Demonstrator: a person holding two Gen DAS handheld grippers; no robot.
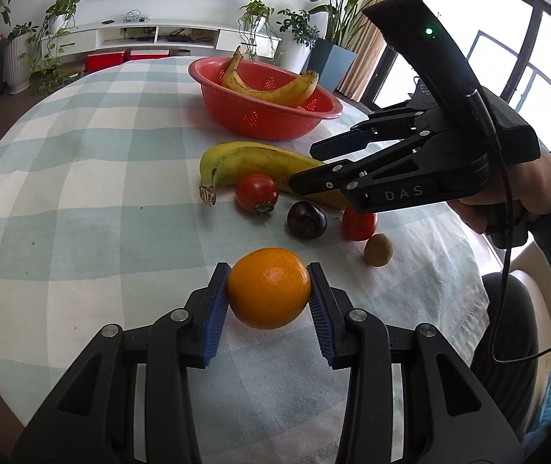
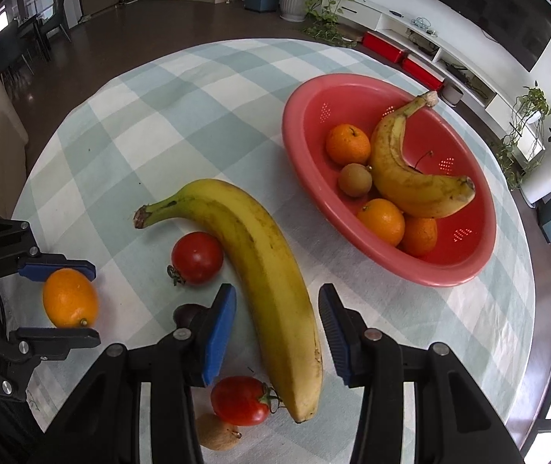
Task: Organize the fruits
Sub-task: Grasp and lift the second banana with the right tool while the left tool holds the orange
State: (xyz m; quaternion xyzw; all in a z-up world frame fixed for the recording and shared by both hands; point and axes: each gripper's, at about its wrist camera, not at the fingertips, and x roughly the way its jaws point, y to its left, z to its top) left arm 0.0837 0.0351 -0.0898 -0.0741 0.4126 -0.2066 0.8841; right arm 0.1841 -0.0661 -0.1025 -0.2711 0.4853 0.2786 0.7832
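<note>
Blue ribbed pads [image 1: 217, 305] of the left gripper [image 1: 269, 301] press on both sides of an orange [image 1: 269, 288], clamped around it just over the checked tablecloth [image 1: 82, 193]; whether the fruit rests on the cloth or hangs a little above it cannot be told. In the right wrist view the same orange [image 2: 69, 297] sits between those pads at the left edge.

The right gripper [image 2: 277, 332] points steeply down with its jaws apart, one pad on each side of a long banana [image 2: 263, 270] lying on the cloth; gaps show on both sides, so the pads do not press on it. A person's hand [image 1: 507, 189] holds this gripper.

Just beside the banana lie two tomatoes [image 2: 197, 257] [image 2: 241, 400], a dark plum-like fruit [image 1: 306, 219] and a small brown kiwi [image 1: 379, 249].

Further off stands a red perforated bowl [image 2: 352, 89] holding a second banana [image 2: 406, 170], three oranges [image 2: 348, 144] and another kiwi [image 2: 355, 179]

Beyond the table are potted plants [image 1: 62, 15] and a low white cabinet [image 1: 159, 34]
</note>
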